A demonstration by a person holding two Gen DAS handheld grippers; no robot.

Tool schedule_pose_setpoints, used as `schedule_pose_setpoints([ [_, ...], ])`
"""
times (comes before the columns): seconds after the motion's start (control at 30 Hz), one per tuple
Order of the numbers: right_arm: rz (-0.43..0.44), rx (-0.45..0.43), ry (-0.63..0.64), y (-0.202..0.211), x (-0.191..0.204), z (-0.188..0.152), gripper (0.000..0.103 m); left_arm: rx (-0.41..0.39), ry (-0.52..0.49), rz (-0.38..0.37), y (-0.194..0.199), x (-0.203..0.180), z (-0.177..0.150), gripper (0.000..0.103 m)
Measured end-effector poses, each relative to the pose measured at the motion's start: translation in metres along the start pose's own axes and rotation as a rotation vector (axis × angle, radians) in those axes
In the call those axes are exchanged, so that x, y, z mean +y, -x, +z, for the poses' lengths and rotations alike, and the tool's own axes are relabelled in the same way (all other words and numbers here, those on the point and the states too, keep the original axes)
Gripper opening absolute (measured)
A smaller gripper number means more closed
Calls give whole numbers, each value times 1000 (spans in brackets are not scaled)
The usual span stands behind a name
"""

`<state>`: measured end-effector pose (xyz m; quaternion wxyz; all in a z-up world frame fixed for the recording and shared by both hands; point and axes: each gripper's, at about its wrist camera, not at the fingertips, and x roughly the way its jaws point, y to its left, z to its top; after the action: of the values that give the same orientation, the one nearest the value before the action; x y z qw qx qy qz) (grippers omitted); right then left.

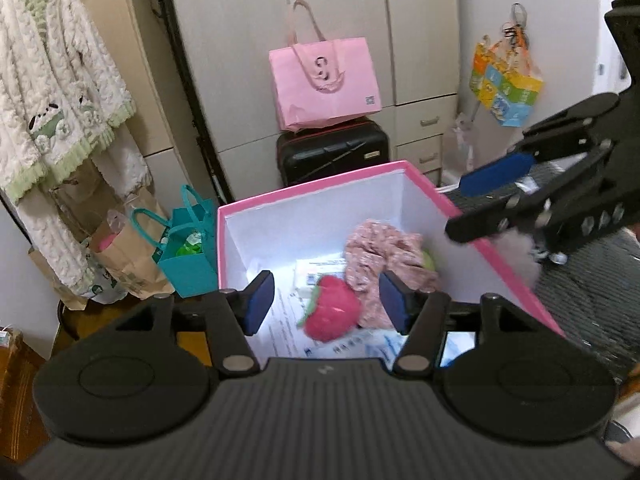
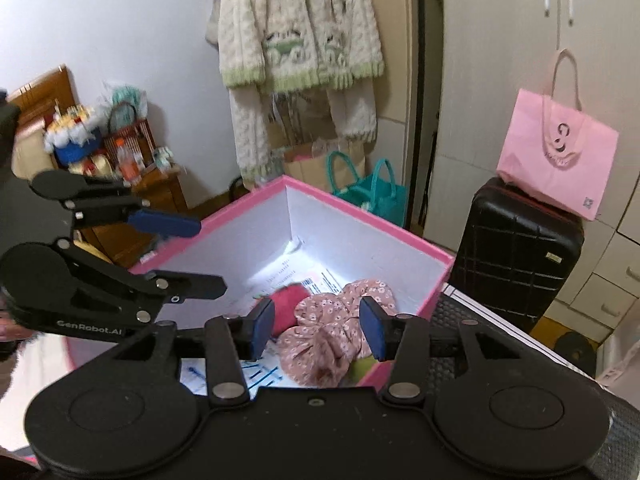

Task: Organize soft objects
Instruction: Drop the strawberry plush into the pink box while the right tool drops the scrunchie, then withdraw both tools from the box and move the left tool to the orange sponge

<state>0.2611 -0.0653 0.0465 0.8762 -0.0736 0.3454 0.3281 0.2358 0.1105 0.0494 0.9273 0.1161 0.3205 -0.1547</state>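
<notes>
A pink box [image 1: 320, 182] with white inner walls holds a red strawberry plush [image 1: 332, 314], a pink floral cloth [image 1: 384, 256], a bit of something green [image 1: 430, 260] and papers. My left gripper [image 1: 326, 304] is open and empty above the box's near side. My right gripper [image 1: 460, 208] hovers open at the box's right rim. In the right wrist view the box [image 2: 360, 216] shows the floral cloth [image 2: 332, 332] and the red plush [image 2: 290, 300] below my open right gripper [image 2: 318, 326]. The left gripper [image 2: 212, 254] hangs open at the left.
A black suitcase [image 1: 332, 152] with a pink tote bag [image 1: 324, 80] stands behind the box by the wardrobe [image 1: 320, 0]. Teal bags [image 1: 188, 252] and paper bags sit to the left under a hanging fleece robe [image 1: 60, 100]. Dark bedding [image 1: 592, 300] lies right of the box.
</notes>
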Motion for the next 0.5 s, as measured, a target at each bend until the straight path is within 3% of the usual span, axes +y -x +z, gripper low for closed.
schedule_pose_setpoints([
  [0.27,50,-41,-54,75,0,-19,53,26,-55,-108,57,-31,2,61],
  [0.5,51,-60,-89,129,5,-57,53,27,-156,-177,92,-78,-14,62],
])
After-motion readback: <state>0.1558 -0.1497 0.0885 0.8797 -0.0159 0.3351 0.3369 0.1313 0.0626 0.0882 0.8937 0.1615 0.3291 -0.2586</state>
